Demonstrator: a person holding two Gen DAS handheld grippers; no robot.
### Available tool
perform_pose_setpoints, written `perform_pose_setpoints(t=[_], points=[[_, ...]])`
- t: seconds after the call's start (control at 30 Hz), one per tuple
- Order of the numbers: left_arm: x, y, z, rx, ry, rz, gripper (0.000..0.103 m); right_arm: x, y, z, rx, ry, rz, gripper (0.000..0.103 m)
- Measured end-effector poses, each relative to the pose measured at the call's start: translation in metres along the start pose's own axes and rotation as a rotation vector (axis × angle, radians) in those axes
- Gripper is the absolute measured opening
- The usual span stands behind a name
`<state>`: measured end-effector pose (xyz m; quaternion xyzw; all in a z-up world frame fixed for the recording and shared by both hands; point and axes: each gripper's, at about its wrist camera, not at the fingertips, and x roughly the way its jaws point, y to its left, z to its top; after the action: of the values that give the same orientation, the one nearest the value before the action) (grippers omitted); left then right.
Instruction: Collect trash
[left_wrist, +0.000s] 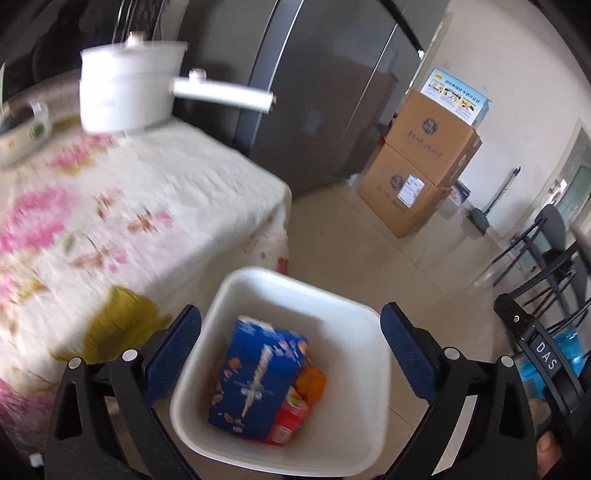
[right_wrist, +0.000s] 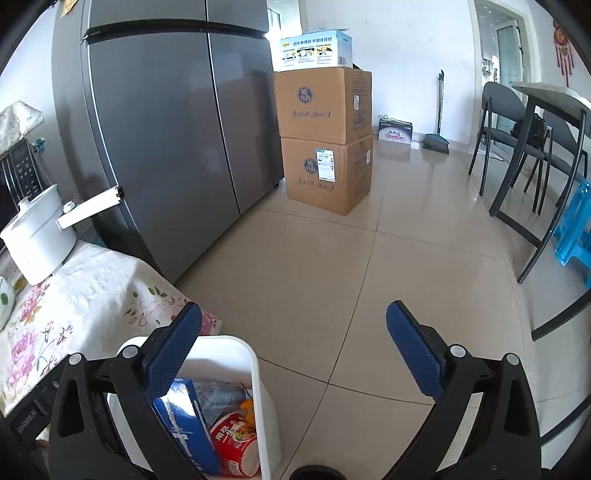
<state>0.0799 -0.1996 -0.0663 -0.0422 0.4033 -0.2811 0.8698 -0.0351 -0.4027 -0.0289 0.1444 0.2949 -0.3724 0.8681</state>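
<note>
A white trash bin (left_wrist: 295, 284) stands on the floor by the table corner. Inside it lie a blue box (left_wrist: 255, 376), a red noodle cup (left_wrist: 290, 417) and an orange wrapper (left_wrist: 312, 380). My left gripper (left_wrist: 291, 312) hovers over the bin, open, with nothing between its blue pads (left_wrist: 173, 354). In the right wrist view the bin (right_wrist: 255, 369) sits at lower left with the blue box (right_wrist: 184, 424) and the red cup (right_wrist: 232, 439) in it. My right gripper (right_wrist: 295, 309) is open and empty, its left finger above the bin and the right one over bare floor.
A table with a floral cloth (left_wrist: 122, 206) carries a white pot (left_wrist: 125, 92) with a long handle. Behind stand a grey fridge (right_wrist: 166, 129) and stacked cardboard boxes (right_wrist: 325, 140). Dark chairs and a dining table (right_wrist: 535, 129) and a blue stool (right_wrist: 576, 229) are on the right.
</note>
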Motion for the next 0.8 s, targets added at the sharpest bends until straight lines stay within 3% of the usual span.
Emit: perform_pose_setpoints(t=[0.17, 0.23, 0.3, 0.4, 0.6, 0.8], points=[[-0.044, -0.014, 0.003, 0.13, -0.191, 0.156, 0.096, -0.031, 0.008, -0.003, -0.008, -0.141, 0.021, 0.096], [-0.069, -0.02, -0.001, 0.198, -0.334, 0.226, 0.096, -0.043, 0.007, -0.004, 0.012, -0.193, 0.021, 0.096], [-0.081, -0.021, -0.006, 0.229, -0.408, 0.264, 0.096, -0.05, 0.008, -0.007, 0.033, -0.212, 0.024, 0.096], [-0.084, -0.01, -0.007, 0.194, -0.343, 0.204, 0.096, -0.051, 0.011, -0.014, 0.029, -0.182, 0.036, 0.096], [-0.073, 0.014, -0.024, 0.14, -0.21, 0.248, 0.096, -0.046, 0.029, -0.026, -0.053, -0.108, 0.076, 0.096], [-0.072, 0.031, -0.028, 0.1, -0.181, 0.297, 0.096, -0.053, 0.056, -0.036, -0.137, -0.119, 0.104, 0.096]])
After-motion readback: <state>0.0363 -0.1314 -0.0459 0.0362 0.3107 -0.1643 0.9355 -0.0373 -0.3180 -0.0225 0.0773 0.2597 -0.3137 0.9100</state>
